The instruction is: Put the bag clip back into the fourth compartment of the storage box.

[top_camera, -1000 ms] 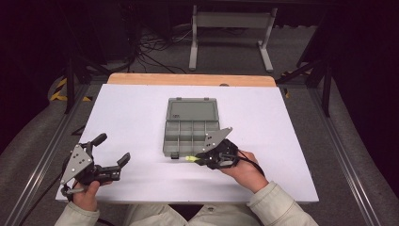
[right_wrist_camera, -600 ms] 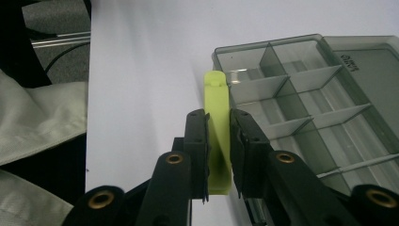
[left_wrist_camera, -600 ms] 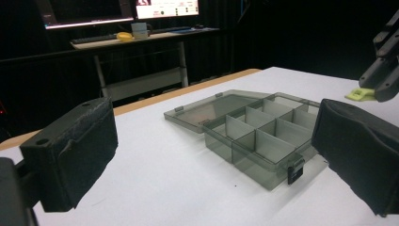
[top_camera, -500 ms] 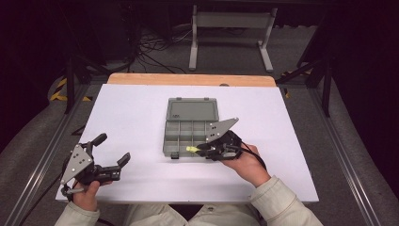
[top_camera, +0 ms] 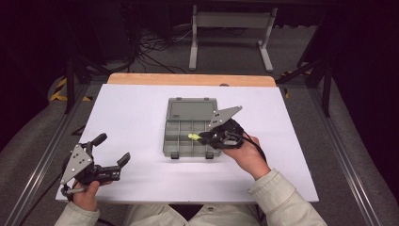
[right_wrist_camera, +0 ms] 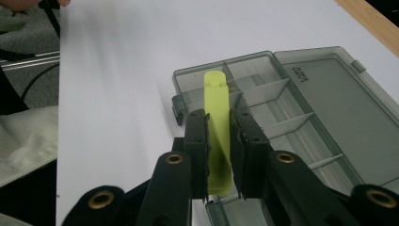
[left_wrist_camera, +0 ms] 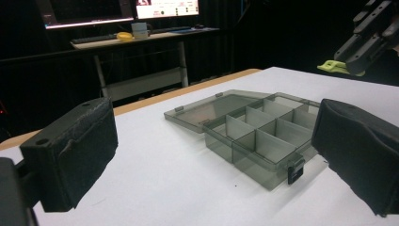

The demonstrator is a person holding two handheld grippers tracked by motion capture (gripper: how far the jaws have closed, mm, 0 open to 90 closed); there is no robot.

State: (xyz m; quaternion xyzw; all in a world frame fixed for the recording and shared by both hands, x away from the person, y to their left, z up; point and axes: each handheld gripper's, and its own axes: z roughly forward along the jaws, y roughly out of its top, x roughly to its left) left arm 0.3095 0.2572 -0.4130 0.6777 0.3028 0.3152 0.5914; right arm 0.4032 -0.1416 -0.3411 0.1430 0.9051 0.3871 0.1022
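Note:
A smoky grey compartment box [top_camera: 190, 126] lies open mid-table, its lid [top_camera: 190, 110] flat on the far side. My right gripper [top_camera: 198, 138] hovers over the box's right compartments, shut on a yellow-green clip [top_camera: 193, 137]. In the right gripper view the clip [right_wrist_camera: 217, 123] stands between the two pads [right_wrist_camera: 197, 141] and sticks out past them, above the box [right_wrist_camera: 277, 108]. My left gripper [top_camera: 113, 155] rests at the table's near left corner, open and holding nothing. Its wide-apart pads [left_wrist_camera: 70, 150] frame the box [left_wrist_camera: 263, 136], and the other gripper's clip [left_wrist_camera: 335, 67] shows at the upper right.
The white table top [top_camera: 136, 113] has a wooden strip [top_camera: 190, 79] along its far edge. A metal stand [top_camera: 230, 28] and cables sit on the floor behind. A desk with monitors [left_wrist_camera: 127, 19] shows far off in the left gripper view.
My right gripper has risen with the yellow-green clip and moved a little farther over the box. The left gripper has stayed where it was.

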